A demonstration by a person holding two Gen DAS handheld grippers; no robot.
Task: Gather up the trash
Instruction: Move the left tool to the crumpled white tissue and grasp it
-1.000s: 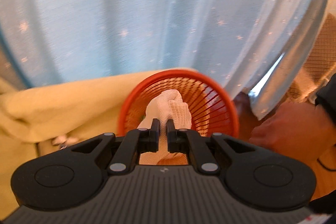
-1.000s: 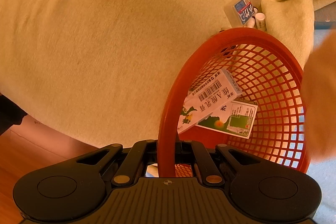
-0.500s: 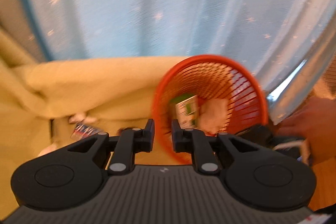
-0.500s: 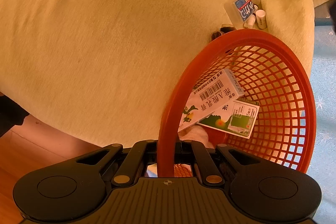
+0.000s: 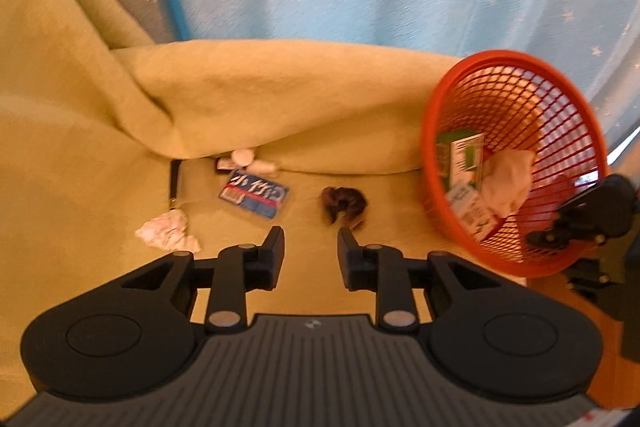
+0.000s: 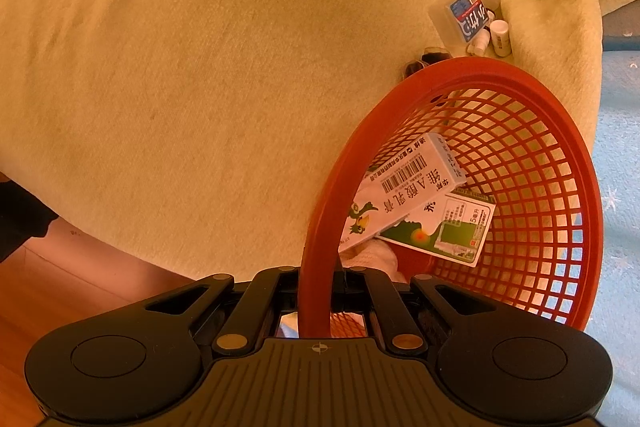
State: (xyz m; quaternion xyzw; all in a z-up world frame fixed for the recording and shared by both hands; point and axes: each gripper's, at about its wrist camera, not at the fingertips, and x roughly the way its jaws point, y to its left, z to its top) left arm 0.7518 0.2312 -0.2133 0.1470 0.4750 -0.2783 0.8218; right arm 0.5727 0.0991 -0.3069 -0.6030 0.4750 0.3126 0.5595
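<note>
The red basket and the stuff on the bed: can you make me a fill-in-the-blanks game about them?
1. The right claw is shut on the rim of the red ____.
2. The left claw is open and holds ____.
3. The crumpled white paper lies on the yellow ____, outside the basket.
4. Inside the basket, the white cloth lies beside the green and white ____.

Missing words: basket; nothing; blanket; boxes

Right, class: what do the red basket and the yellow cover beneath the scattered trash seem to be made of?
Red basket: likely moulded plastic, with an open lattice wall and a smooth, slightly glossy rim. Yellow cover: soft woven or fleecy fabric, matte and fuzzy, falling in folds; the exact fibre is unclear.
</note>
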